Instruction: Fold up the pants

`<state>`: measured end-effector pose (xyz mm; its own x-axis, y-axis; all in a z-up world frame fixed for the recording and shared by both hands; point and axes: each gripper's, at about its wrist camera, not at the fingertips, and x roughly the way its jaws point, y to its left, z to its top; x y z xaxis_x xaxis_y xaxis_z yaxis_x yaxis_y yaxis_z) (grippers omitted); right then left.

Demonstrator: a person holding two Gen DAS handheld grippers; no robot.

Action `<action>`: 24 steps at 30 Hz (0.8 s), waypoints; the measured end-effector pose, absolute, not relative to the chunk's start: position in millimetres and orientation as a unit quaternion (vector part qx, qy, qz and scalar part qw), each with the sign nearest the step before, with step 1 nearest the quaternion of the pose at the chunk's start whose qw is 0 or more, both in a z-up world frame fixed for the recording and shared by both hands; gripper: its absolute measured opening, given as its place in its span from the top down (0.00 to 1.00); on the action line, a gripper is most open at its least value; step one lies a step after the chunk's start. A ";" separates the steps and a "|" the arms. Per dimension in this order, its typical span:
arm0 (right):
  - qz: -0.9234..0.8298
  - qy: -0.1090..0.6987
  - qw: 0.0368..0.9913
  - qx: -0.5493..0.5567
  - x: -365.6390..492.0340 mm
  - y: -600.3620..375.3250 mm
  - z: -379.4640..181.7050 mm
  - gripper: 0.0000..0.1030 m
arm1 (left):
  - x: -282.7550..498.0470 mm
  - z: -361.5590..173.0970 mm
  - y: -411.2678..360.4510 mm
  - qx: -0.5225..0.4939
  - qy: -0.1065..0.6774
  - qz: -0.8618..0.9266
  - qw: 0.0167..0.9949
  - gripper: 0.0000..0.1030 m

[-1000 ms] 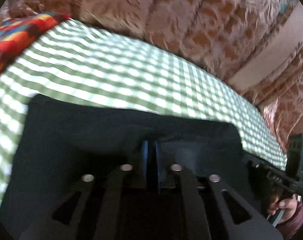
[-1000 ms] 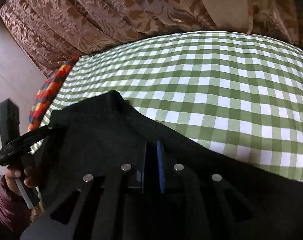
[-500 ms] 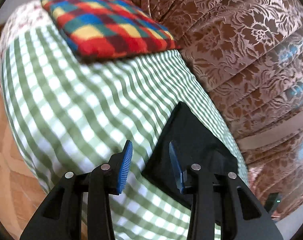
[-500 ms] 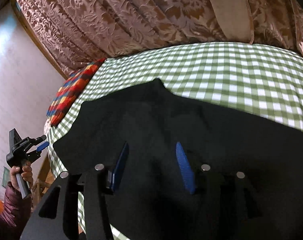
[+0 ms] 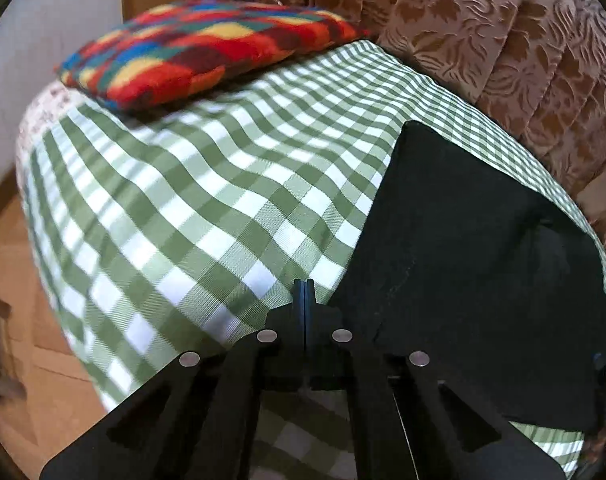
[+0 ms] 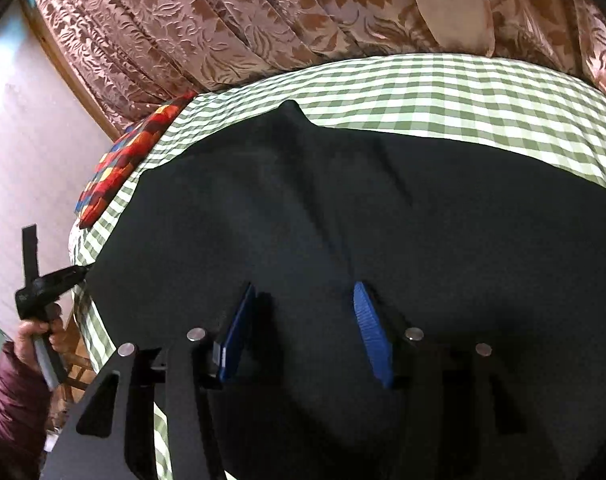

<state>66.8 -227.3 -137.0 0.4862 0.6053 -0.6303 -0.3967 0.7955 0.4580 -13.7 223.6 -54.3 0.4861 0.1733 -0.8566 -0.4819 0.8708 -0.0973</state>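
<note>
The black pants (image 5: 471,240) lie folded and flat on the green-and-white checked bed cover (image 5: 207,200). My left gripper (image 5: 304,286) is shut with nothing between its fingers, over the cover just left of the pants' near edge. In the right wrist view the pants (image 6: 363,216) fill the middle. My right gripper (image 6: 303,300) is open and empty, hovering just above the dark cloth. The left gripper also shows in the right wrist view (image 6: 77,272), at the pants' left edge, held by a hand.
A red, blue and yellow checked pillow (image 5: 207,44) lies at the far end of the bed. Brown patterned curtains (image 5: 503,32) hang close behind the bed. Wooden floor (image 5: 7,320) lies below the bed's left edge. A pale wall (image 6: 19,152) stands left.
Both grippers let go of the pants and pulled back. The right one opened and stays open above the cloth. The left one opened, moved left off the pants, then shut empty.
</note>
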 end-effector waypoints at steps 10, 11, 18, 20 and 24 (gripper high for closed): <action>0.298 0.409 0.854 0.124 63.8 -225.2 -132.5 0.42 | -23.1 -3.0 159.0 -0.130 0.389 0.110 0.905 1.00; 0.299 0.411 0.852 0.129 63.4 -228.5 -129.9 0.42 | -18.9 -4.4 145.9 -0.123 0.392 0.088 0.907 1.00; 0.268 0.401 0.867 0.125 46.4 -268.3 -120.1 0.43 | -8.5 -47.2 86.7 -0.076 0.449 0.031 0.890 1.00; 0.248 0.406 0.871 0.122 42.3 -281.6 -125.8 0.46 | -12.7 -59.2 87.0 -0.069 0.453 0.037 0.888 1.00; 0.214 0.415 0.878 0.110 33.9 -302.2 -144.3 0.54 | -10.4 -59.1 87.5 -0.069 0.456 0.046 0.886 1.00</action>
<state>33.9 -302.2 -144.3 0.5648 0.4667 -0.6805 -0.2836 0.8843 0.3710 -10.4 87.5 -59.1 0.5798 0.0181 -0.8146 -0.1442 0.9863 -0.0807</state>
